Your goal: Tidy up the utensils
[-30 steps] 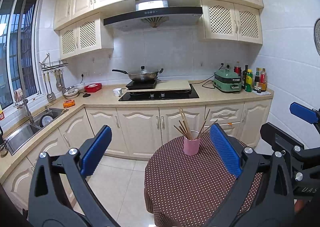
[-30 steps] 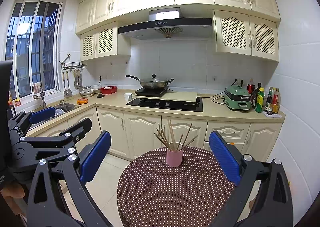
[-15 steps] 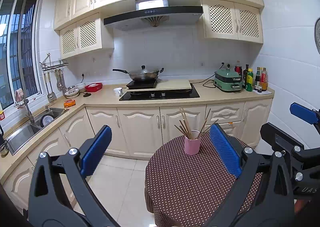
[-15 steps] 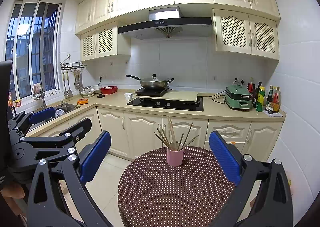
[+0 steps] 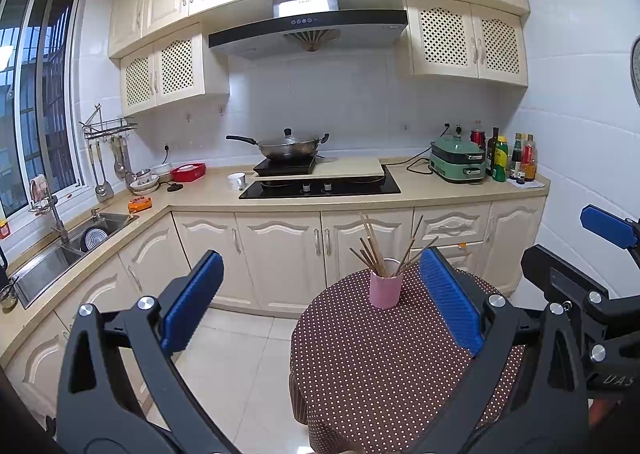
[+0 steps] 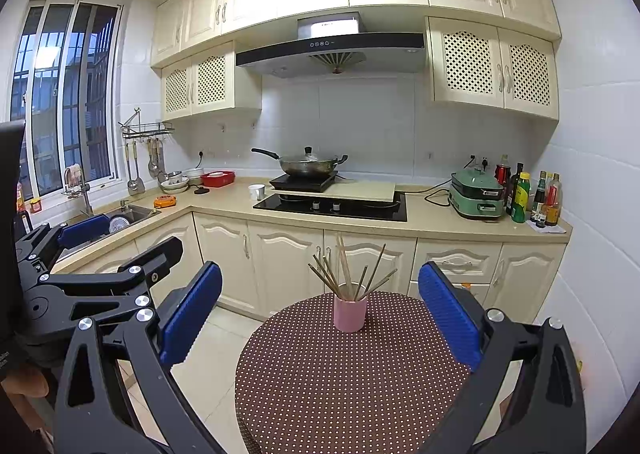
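Note:
A pink cup holding several wooden chopsticks stands upright near the far edge of a small round table with a brown dotted cloth. The cup also shows in the right wrist view, with its chopsticks fanned out. My left gripper is open and empty, held back from the table, with the cup to the right of its middle. My right gripper is open and empty, with the cup roughly between its blue fingers but well ahead of them.
Kitchen counters run along the back and left walls, with a wok on a hob, a green cooker, bottles, a sink, a red tray and hanging ladles. Tiled floor lies left of the table.
Both views have shifted very slightly; the cup sits a touch further right in each. Both grippers stay open and empty.

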{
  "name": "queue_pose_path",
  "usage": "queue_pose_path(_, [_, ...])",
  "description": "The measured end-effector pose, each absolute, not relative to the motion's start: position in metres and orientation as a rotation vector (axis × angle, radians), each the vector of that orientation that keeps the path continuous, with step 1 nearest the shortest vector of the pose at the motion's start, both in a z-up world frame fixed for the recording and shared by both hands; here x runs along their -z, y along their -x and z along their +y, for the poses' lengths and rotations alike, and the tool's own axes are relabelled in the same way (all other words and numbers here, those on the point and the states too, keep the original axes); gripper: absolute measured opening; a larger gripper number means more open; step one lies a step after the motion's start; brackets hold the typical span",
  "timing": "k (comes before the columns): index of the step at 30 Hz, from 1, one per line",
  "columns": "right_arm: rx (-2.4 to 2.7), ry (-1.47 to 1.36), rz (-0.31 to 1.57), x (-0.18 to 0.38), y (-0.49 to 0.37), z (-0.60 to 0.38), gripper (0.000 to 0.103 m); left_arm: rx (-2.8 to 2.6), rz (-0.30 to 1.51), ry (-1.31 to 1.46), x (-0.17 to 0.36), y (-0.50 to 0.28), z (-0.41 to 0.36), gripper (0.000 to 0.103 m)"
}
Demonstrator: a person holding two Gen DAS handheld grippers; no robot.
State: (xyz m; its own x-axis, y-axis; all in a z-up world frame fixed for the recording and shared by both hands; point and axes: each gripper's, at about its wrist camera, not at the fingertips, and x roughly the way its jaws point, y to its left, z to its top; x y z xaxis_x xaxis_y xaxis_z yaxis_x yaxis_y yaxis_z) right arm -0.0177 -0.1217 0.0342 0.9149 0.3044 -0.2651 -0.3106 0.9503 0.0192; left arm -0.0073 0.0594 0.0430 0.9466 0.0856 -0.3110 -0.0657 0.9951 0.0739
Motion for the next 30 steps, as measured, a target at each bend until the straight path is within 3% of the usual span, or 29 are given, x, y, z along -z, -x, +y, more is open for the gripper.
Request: queue_pose_path(30, [-0.315,0.025,0.289,-0.03,0.006,-0.102,0.095,-0.09,0.332,-0.068,-0.038,-0.005,0.071,0.097])
